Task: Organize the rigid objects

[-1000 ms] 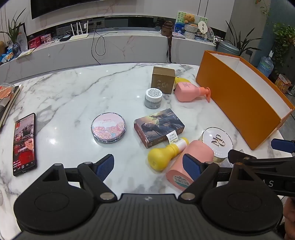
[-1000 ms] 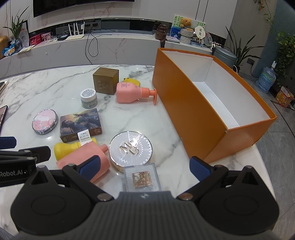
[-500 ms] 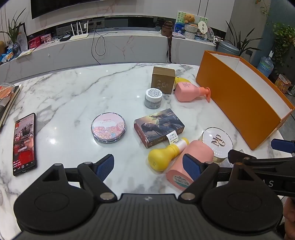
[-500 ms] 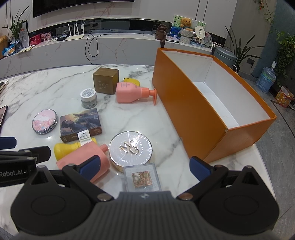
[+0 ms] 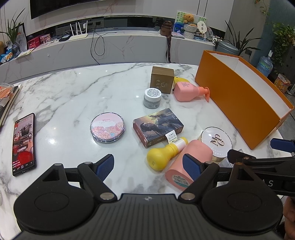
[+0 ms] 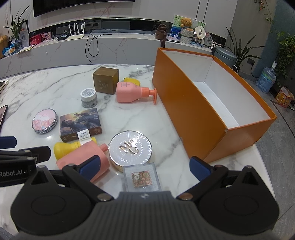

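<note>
Left tool point(image 5: 148, 166), right tool point(image 6: 144, 166): both spread wide, empty, hovering low over table point(image 5: 73, 96).

A home living room; wall television point(image 6: 83, 7), marble media console point(image 6: 110, 44), potted plants point(image 6: 237, 49)

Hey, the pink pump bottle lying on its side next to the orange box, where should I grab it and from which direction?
Grip the pink pump bottle across its flat-sided body, coming down from above. It lies on its side with the pump head almost at the orange box wall and a gold cube box close beside it, so the body's two long sides probably give the open right hand-held gripper the clearest, widest hold; the narrow neck looks likelier to twist.
</note>
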Demonstrator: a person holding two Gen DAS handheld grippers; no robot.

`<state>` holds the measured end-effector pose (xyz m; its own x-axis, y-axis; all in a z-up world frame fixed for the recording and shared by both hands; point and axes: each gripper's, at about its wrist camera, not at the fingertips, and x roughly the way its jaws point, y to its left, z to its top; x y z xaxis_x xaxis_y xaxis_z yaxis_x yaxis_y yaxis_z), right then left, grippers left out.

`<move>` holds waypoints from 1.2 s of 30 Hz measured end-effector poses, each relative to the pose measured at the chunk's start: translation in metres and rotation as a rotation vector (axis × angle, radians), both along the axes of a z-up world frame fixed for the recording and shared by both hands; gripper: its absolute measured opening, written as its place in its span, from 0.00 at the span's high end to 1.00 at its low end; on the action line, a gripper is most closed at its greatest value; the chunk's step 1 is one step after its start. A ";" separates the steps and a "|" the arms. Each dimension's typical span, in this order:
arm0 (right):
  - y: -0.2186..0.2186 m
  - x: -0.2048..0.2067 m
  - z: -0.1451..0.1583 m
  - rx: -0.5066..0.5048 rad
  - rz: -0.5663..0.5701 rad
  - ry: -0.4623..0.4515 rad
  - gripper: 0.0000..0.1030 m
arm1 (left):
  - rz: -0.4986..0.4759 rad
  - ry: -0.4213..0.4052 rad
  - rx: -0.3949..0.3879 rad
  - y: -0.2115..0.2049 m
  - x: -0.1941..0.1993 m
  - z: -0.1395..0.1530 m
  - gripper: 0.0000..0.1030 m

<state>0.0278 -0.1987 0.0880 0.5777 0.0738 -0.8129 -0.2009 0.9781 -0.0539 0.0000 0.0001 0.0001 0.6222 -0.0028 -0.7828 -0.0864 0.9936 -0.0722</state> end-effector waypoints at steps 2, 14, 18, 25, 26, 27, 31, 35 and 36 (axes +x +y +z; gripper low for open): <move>0.000 0.000 0.000 0.000 0.000 0.000 0.02 | -0.001 0.001 0.001 0.000 0.000 0.000 0.04; -0.029 0.010 0.001 0.046 0.000 -0.010 0.02 | -0.048 0.000 -0.041 -0.006 -0.001 -0.003 0.04; -0.038 0.012 0.000 0.057 -0.004 -0.014 0.02 | -0.101 0.000 -0.061 -0.014 -0.001 -0.006 0.04; -0.044 0.003 -0.003 0.060 0.017 -0.085 0.02 | -0.147 0.020 -0.074 -0.028 0.001 -0.020 0.14; -0.045 0.003 -0.004 0.065 0.020 -0.076 0.02 | -0.154 0.019 -0.069 -0.030 0.001 -0.022 0.14; -0.046 0.003 -0.005 0.081 0.027 -0.064 0.02 | -0.163 0.016 -0.063 -0.032 0.001 -0.023 0.14; -0.048 0.002 -0.011 0.122 0.054 -0.010 0.02 | -0.187 0.013 -0.031 -0.041 0.002 -0.027 0.19; -0.048 0.000 -0.017 0.120 0.059 0.024 0.02 | -0.205 0.023 -0.036 -0.044 0.004 -0.033 0.21; -0.048 0.001 -0.018 0.120 0.060 0.035 0.02 | -0.212 0.024 -0.038 -0.045 0.004 -0.035 0.21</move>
<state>0.0284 -0.2469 0.0699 0.5406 0.2052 -0.8159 -0.2591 0.9633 0.0706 0.0045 -0.0445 -0.0346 0.5862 -0.1609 -0.7940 0.1218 0.9864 -0.1100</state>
